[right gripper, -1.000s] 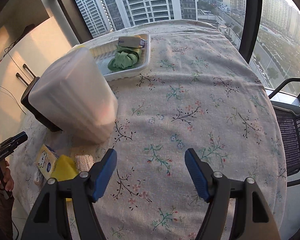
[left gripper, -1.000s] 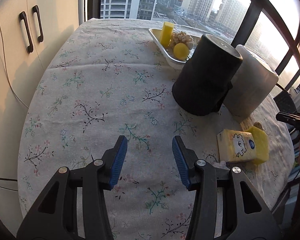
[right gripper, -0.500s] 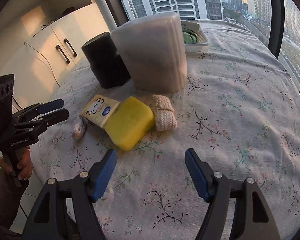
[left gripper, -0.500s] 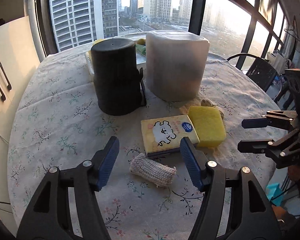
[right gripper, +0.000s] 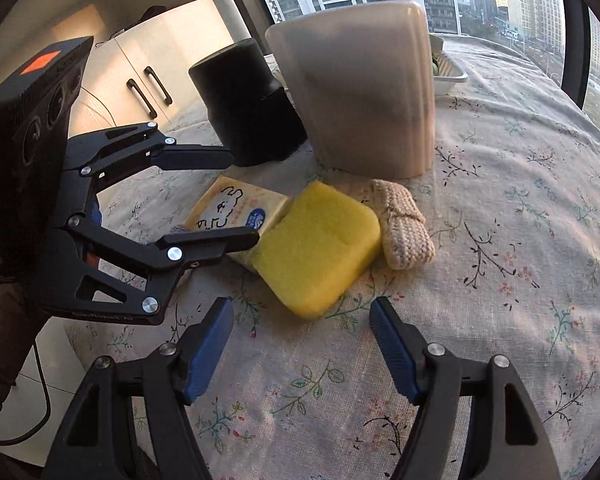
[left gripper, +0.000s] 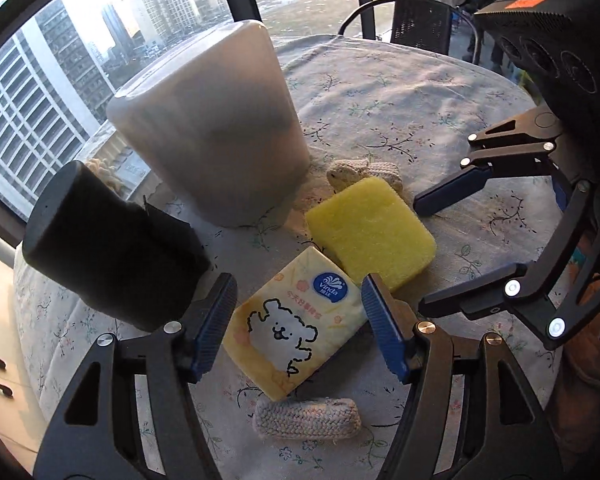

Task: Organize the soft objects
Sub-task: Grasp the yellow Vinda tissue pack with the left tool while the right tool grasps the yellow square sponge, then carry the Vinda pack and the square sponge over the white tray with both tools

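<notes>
Table [right gripper: 540, 208]: round, under a floral cloth, by a window over city towers at low sun.
Containers: a frosted white bin [left gripper: 212, 128] and a black bin [left gripper: 108, 248], both upside down and side by side at the back of the cluster; a white tray [right gripper: 450, 74] sits behind them, its contents mostly hidden.
Left gripper [left gripper: 298, 326]: tilted down over the near edge of the cluster, jaws apart and just lately widened, nothing pressed between the pads.
Right gripper [right gripper: 302, 346]: jaws apart and empty, hanging above bare cloth just short of the sponge.
Tissue pack [left gripper: 296, 324]: yellow, with a cartoon dog, flat on the cloth directly ahead of and between the left fingers; its long axis runs diagonally, near-left to far-right, across the jaw line.
Sponge [right gripper: 320, 252]: yellow block, leaning on the far end of the tissue pack, straight ahead of the right fingers and nearer that hand.
Knitted pieces: one cream roll [left gripper: 306, 418] lies crosswise below the left jaws, nearest of all to them; a second [right gripper: 402, 226] touches the sponge's far side beside the white bin.
Next move, as it appears: the left hand seems lined up for the tissue pack, though the roll beneath may be the target; the view cannot settle which.
</notes>
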